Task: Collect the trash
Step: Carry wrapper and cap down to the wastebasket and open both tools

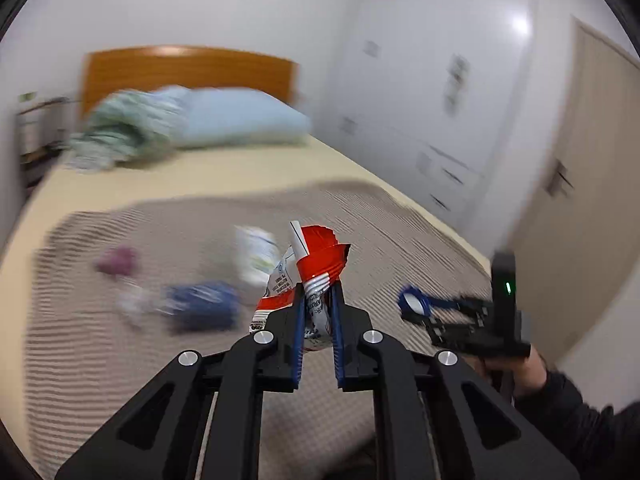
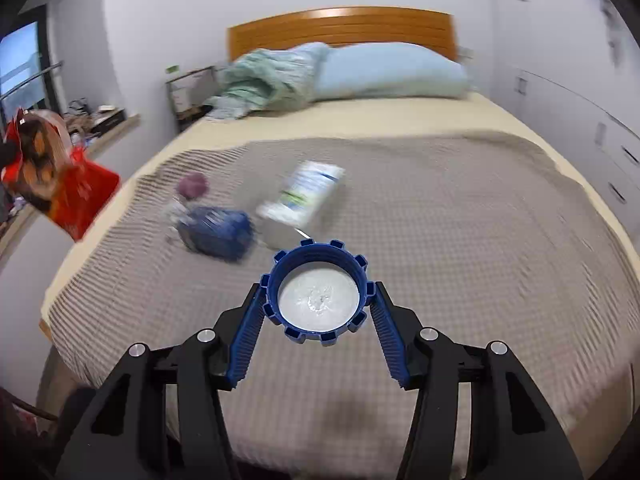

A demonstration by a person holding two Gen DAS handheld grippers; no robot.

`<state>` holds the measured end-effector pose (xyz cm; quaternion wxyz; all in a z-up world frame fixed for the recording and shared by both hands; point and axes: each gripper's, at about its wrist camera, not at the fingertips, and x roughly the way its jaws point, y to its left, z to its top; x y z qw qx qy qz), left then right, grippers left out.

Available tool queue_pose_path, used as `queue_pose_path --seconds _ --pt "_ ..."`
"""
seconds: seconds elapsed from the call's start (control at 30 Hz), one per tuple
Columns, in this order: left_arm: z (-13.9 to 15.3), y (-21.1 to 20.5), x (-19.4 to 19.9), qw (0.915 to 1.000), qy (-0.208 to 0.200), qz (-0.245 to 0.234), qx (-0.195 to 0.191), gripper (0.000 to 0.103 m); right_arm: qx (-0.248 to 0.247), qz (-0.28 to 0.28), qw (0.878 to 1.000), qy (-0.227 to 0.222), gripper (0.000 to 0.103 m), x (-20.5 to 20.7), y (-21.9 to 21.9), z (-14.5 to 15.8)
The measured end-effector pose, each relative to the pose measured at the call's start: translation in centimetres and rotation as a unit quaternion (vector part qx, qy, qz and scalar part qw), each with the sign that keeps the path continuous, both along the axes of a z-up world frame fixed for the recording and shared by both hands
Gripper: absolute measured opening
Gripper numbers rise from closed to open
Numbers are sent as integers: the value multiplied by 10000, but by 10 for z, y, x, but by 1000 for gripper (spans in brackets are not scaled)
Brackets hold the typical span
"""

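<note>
Left gripper (image 1: 318, 300) pinches a crumpled red-and-white wrapper (image 1: 316, 258), lower centre of its view, jaws pressed close on the thin foil. Right gripper (image 2: 318, 300) clamps a blue cap (image 2: 320, 292) by its ribbed rim, hollow side facing the lens, lifted clear of the bed (image 2: 460, 248). Both loads are likely bound for a bin, none in sight. Left on the blanket, mid-frame: a white carton (image 2: 304, 196), a blue packet (image 2: 218, 232), a purple scrap (image 2: 193, 185).
</note>
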<state>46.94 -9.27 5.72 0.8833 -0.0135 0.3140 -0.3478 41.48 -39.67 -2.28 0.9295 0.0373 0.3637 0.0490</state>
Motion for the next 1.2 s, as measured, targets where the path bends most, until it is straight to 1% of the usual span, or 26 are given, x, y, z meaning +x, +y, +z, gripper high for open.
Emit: queue_pose_path --seconds 0.07,0.13,0.17,0.2,0.23,0.27,0.3,0.37,0.43,0.47,0.5,0.53,0.6,0.67,0.7,0.77,0.83,0.9,0.97,1.0,1.03,1.07,1.1,1.13,1.17,1.2 --pt "-31 -55 -27 9976 271 -616 162 9 -31 -268 9996 125 53 -33 -29 -12" --pt "-69 -110 -54 9897 599 -1243 391 9 28 -615 9976 324 53 -74 -63 -31" --pt "-82 -130 -65 9857 685 -1460 498 9 80 -789 9960 408 53 -92 -77 -41" --pt "-102 -159 -83 9788 760 -1775 684 9 127 -930 9945 471 53 -108 -88 -49" --pt "-113 -176 -93 9740 798 -1967 792 9 184 -1089 9923 566 53 -127 -102 -60" --pt "-130 -200 -108 9659 850 -2256 945 9 217 -1216 9903 634 53 -141 -113 -67" --pt "-144 -216 -116 9601 864 -2439 1059 9 280 -1392 9872 727 53 -159 -127 -77" --pt "-178 -257 -137 9445 910 -2806 1446 9 451 -1638 9811 927 53 -188 -148 -99" --pt "-212 -292 -151 9295 889 -3074 1832 9 514 -1872 9743 1142 53 -211 -165 -124" --pt "-232 -311 -158 9205 807 -3196 2098 9 530 -1996 9703 1261 53 -222 -173 -138" --pt "-255 -329 -161 9100 868 -3329 2314 10 582 -2123 9656 1387 53 -235 -183 -153" --pt "-268 -340 -163 9038 940 -3403 2419 9 648 -2220 9615 1485 53 -244 -188 -164" --pt "-307 -372 -169 8877 1026 -3537 2763 9 771 -2404 9521 1726 53 -260 -193 -194" --pt "-336 -394 -170 8750 1145 -3669 2942 10 878 -2516 9443 1932 53 -272 -199 -218" --pt "-355 -407 -172 8694 1108 -3723 3053 9 993 -2555 9398 2042 53 -278 -202 -232" --pt "-378 -422 -173 8618 947 -3838 3178 10 1132 -2603 9321 2251 53 -283 -205 -254" --pt "-405 -438 -175 8504 867 -4030 3268 10 1197 -2628 9247 2481 53 -286 -208 -276" --pt "-422 -454 -177 8446 736 -4087 3380 11 1286 -2653 9183 2640 53 -288 -212 -292" --pt "-444 -464 -183 8358 682 -4224 3441 16 1342 -2628 9146 2766 53 -285 -211 -304" --pt "-452 -468 -184 8320 659 -4285 3461 37 1390 -2612 9122 2834 53 -284 -209 -311" --pt "-461 -472 -184 8257 582 -4323 3576 61 1435 -2588 9102 2897 53 -282 -208 -317" --pt "-467 -473 -184 8236 444 -4303 3667 64 1461 -2566 9088 2947 53 -278 -205 -321" --pt "-469 -472 -184 8248 369 -4311 3641 65 1487 -2531 9071 3016 53 -271 -205 -327" --pt "-468 -469 -189 8247 424 -4335 3608 68 1507 -2485 9061 3075 53 -268 -203 -332" --pt "-466 -466 -186 8242 599 -4356 3570 71 1518 -2445 9055 3118 53 -268 -202 -338" --pt "-463 -462 -180 8261 787 -4333 3517 75 1521 -2395 9048 3176 53 -265 -201 -342"
